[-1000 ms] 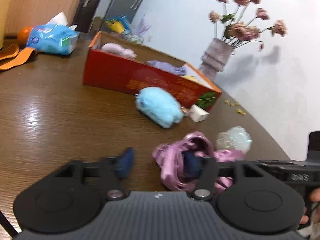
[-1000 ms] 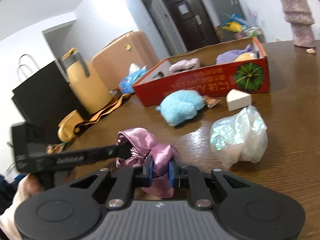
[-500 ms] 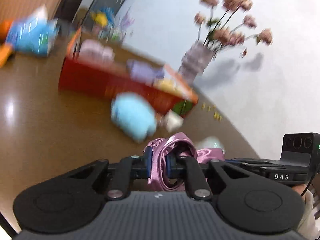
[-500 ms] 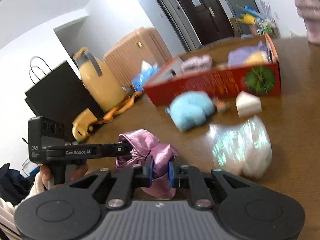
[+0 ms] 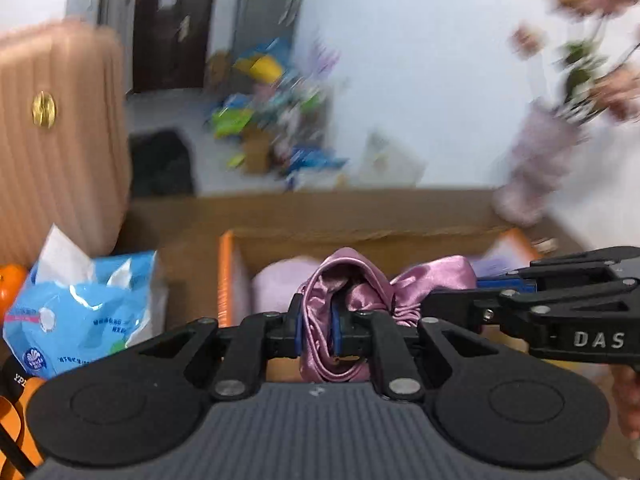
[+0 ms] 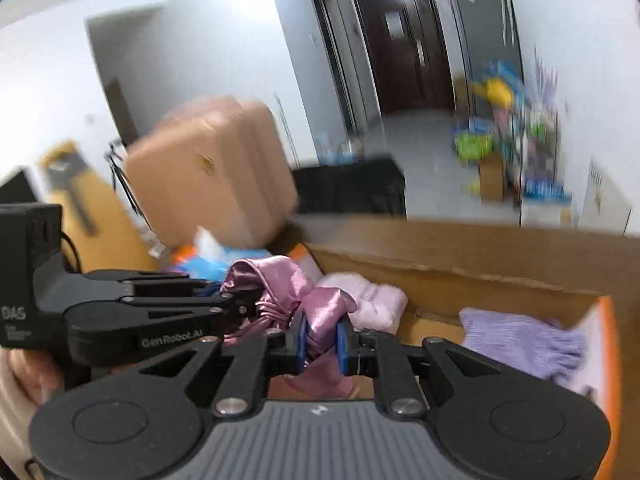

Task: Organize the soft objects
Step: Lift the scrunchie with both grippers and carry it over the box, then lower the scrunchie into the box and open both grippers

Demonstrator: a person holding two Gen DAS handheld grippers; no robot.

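The satin scrunchie (image 5: 348, 276) is shiny pink-mauve, and the left tool (image 5: 317, 330) and right tool (image 6: 322, 340) are both black with blue pads. The box (image 6: 600, 320) is plain cardboard brown inside with orange edges, and in it lie a pale pink fluffy piece (image 6: 372, 296) and a lilac knitted piece (image 6: 520, 336). The tissue pack (image 5: 84, 312) is light blue with white tissue, the ribbed suitcase (image 5: 60, 140) peach-pink with a gold badge, and the surface (image 6: 500, 248) brown.

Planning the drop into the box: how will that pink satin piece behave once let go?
The pink satin piece bunches and droops between both grippers, so likely floppy. Its sheen suggests slippery. It would probably collapse softly into the box.
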